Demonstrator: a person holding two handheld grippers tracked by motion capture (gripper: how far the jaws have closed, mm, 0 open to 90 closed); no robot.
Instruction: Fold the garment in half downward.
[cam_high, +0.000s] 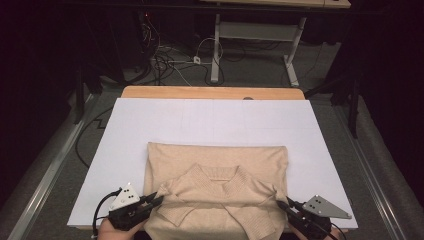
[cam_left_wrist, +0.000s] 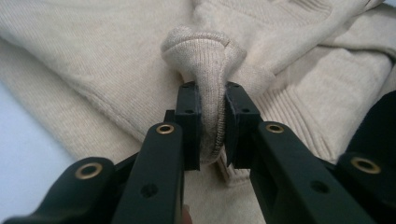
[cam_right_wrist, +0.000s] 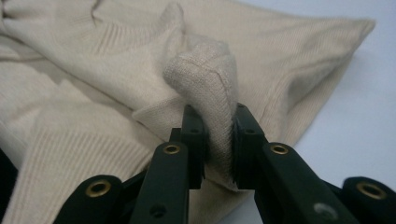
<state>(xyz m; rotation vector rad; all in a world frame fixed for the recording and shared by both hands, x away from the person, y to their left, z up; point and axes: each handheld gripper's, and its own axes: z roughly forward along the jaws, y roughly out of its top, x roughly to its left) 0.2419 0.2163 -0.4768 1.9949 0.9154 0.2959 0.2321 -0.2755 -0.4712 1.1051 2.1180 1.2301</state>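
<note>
A beige knit sweater (cam_high: 215, 185) lies partly folded on a white sheet (cam_high: 210, 120), collar up and sleeves crossed near the front edge. My left gripper (cam_high: 156, 199) sits at the sweater's left shoulder, shut on a bunched fold of the knit (cam_left_wrist: 212, 93). In the left gripper view the fabric bulges out between both pads (cam_left_wrist: 190, 126). My right gripper (cam_high: 283, 204) is at the right shoulder, shut on a thick fold of the sweater (cam_right_wrist: 210, 88) that stands up between its jaws.
The white sheet covers a wooden table whose far edge (cam_high: 212, 92) shows beyond it. Past the table are a desk frame (cam_high: 260, 35) and cables (cam_high: 175, 62) on the grey floor. Bare sheet lies beyond and beside the sweater.
</note>
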